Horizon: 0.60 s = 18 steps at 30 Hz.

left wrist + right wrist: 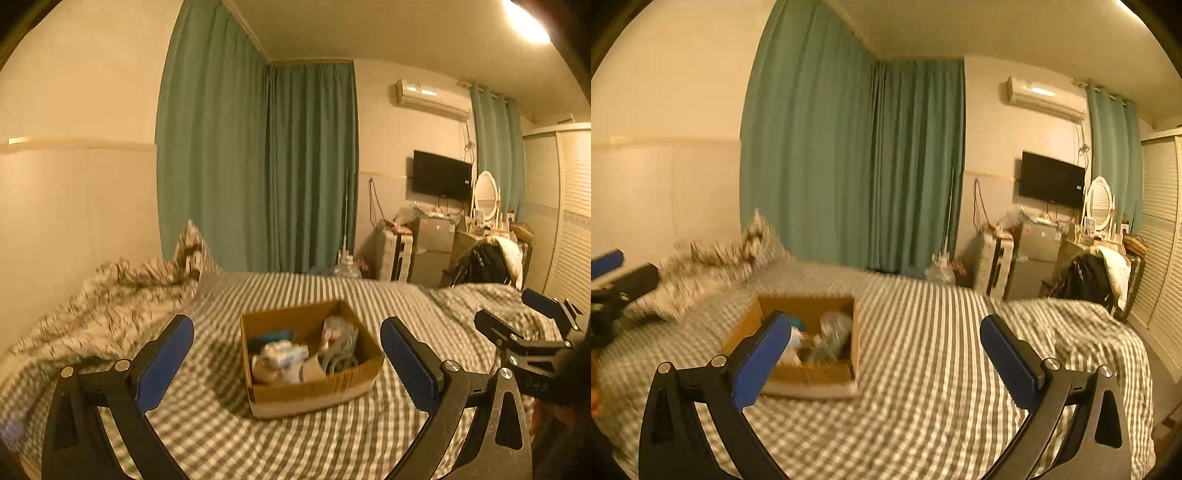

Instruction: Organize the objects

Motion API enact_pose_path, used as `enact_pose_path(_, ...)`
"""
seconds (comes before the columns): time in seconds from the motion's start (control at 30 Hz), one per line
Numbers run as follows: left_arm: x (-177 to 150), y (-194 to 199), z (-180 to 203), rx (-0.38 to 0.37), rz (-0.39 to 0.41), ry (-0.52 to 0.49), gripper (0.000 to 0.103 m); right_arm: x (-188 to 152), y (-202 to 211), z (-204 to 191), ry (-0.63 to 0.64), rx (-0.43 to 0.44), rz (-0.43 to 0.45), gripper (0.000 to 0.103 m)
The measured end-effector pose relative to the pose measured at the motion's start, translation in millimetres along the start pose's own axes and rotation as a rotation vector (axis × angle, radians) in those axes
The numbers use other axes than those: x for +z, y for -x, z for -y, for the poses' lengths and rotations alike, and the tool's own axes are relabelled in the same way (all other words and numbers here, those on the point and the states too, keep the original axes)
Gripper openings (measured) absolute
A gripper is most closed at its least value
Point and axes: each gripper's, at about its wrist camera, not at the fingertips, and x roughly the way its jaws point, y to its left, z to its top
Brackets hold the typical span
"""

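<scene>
An open cardboard box (pixel 354 384) sits on the grey checked bed. It holds a white and blue pack (pixel 286 352), a clear bag with cables (pixel 338 345) and something teal at the back. My left gripper (pixel 288 365) is open and empty, its blue pads either side of the box, held above the bed in front of it. My right gripper (pixel 886 362) is open and empty; the box (pixel 812 373) lies behind its left finger (pixel 761 363). The right gripper also shows at the right edge of the left wrist view (pixel 524 321).
A fluffy striped blanket (pixel 110 295) is heaped at the bed's left against the wall. Green curtains hang behind. Beyond the bed's far side stand a small fridge (pixel 432 247), a suitcase, a chair with dark clothes (pixel 484 262) and a wardrobe (pixel 569 221).
</scene>
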Motion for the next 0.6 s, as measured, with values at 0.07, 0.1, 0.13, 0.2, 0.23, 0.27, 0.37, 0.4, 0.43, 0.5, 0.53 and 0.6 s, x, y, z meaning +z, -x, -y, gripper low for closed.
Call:
enact_pose_path(0.07,-14,-8,-3,0.008,-0.014,0.023,0.103,-12,-12,3,-0.025,0.006,-0.029,0.103)
enact_pose_path(0.1,-20,-11,-4,0.008,-0.021,0.038,0.103,-17,-15,4,-0.044,0.020,-0.036,0.103)
enact_pose_path(0.13,-24,-14,-5,0.007,-0.027,0.043,0.103,-20,-17,4,-0.050,0.030,-0.044,0.103)
enact_pose_path(0.2,-29,-17,-4,0.010,-0.043,0.037,0.103,-26,-22,1,-0.032,0.026,-0.063,0.103)
enact_pose_path(0.23,-31,-19,-3,0.011,-0.052,0.027,0.103,-28,-24,-1,-0.017,0.017,-0.070,0.103)
enact_pose_path(0.27,-33,-20,-2,0.013,-0.058,0.019,0.103,-29,-25,-4,-0.003,0.010,-0.074,0.103)
enact_pose_path(0.37,-39,-24,-2,0.012,-0.080,0.013,0.103,-28,-25,-7,-0.004,0.026,-0.074,0.103)
enact_pose_path(0.4,-39,-25,-2,0.010,-0.089,0.015,0.103,-29,-24,-9,-0.002,0.029,-0.073,0.103)
enact_pose_path(0.43,-41,-26,-2,0.008,-0.096,0.019,0.103,-30,-23,-11,0.002,0.028,-0.073,0.103)
enact_pose_path(0.5,-42,-24,-3,0.010,-0.097,0.026,0.103,-30,-22,-11,0.009,0.023,-0.072,0.103)
enact_pose_path(0.53,-42,-23,-4,0.011,-0.099,0.028,0.103,-30,-21,-11,0.011,0.022,-0.074,0.103)
enact_pose_path(0.6,-41,-22,-4,0.008,-0.103,0.027,0.103,-29,-21,-13,0.009,0.020,-0.075,0.103)
